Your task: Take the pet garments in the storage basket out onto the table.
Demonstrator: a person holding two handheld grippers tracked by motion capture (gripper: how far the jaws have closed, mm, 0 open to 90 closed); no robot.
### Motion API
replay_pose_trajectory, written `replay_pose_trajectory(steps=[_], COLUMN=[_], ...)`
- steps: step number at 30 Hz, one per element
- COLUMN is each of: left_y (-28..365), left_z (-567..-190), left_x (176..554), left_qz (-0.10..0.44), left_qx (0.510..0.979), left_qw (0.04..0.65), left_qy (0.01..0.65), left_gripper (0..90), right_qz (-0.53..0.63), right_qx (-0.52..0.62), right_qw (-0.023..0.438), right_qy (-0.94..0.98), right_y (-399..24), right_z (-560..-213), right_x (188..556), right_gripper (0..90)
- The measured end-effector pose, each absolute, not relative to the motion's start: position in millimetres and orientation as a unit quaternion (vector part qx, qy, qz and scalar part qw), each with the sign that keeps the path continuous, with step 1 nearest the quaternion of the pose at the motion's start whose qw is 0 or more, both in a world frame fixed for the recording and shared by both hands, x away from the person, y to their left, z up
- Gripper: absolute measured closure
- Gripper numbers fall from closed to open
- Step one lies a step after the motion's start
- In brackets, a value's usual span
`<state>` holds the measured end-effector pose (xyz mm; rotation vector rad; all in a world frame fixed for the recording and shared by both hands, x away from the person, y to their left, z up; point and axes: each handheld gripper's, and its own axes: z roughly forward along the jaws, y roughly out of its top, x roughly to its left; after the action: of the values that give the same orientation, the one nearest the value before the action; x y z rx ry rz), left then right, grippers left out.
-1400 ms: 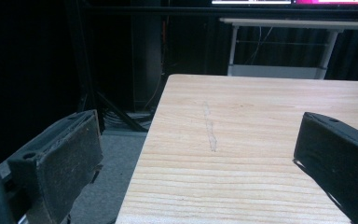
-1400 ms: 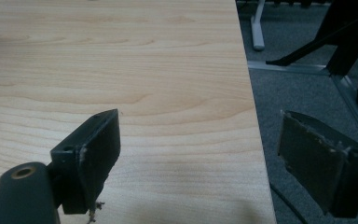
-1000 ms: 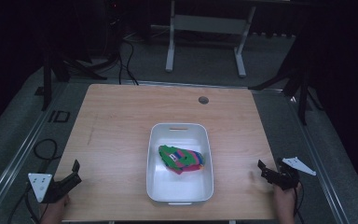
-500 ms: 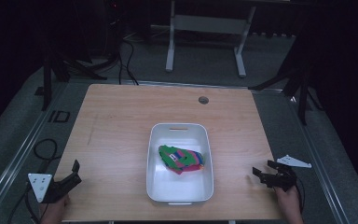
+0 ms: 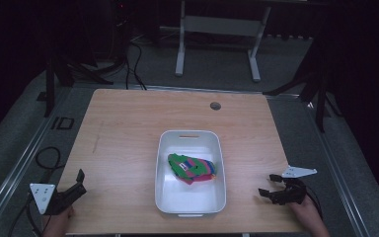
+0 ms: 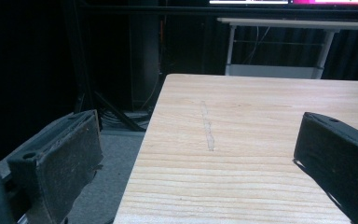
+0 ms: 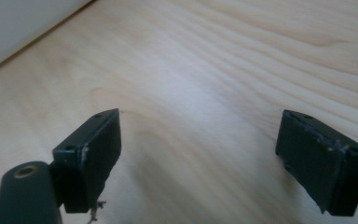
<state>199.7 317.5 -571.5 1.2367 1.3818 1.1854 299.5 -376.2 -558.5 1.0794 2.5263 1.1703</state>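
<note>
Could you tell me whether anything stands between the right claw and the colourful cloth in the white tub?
Only the tub's own wall. The right claw is open over bare table beside the white tub, and the colourful cloth lies inside, so the claw would probably have to go over the rim.

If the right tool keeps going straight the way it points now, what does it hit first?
Probably the white plastic tub: the right tool points left across bare wooden table toward its side wall, though depth is unclear.

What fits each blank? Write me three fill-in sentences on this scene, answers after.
1. The colourful cloth lies inside the white ____.
2. The right gripper has its jaws ____ over bare wood.
3. The left gripper sits at the table's near-____ corner.

Answers: bin; open; left
</note>
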Motion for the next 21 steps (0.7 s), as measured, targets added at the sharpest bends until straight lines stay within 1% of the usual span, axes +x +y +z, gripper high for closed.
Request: replay_pose_trajectory(steps=[1,7,14,17,21], left_y=[317.5,317.6,317.3,317.3,317.6], left_z=[-571.5,-571.5,-571.5,-571.5,-571.5], left_x=[199.7,199.7,199.7,199.6,199.7], left_qz=[0.480,0.480,0.480,0.481,0.480], left_qx=[0.501,0.500,0.501,0.501,0.501], left_qw=[0.453,0.454,0.454,0.453,0.454], left_qy=[0.560,0.560,0.559,0.559,0.559], left_gripper=[1.4,1.4,1.4,1.4,1.4], right_qz=[0.386,0.382,0.373,0.369,0.365], right_qx=[0.346,0.295,0.255,0.239,0.231], right_qw=[0.062,0.062,0.041,0.025,0.016], right_qy=[0.853,0.874,0.891,0.898,0.902], right_y=[-371.7,-356.3,-340.6,-328.6,-319.3], right_z=[-556.4,-542.7,-527.9,-516.3,-504.6], right_x=[299.1,296.8,296.0,294.8,294.7], right_gripper=[13.0,12.3,12.7,12.7,12.7])
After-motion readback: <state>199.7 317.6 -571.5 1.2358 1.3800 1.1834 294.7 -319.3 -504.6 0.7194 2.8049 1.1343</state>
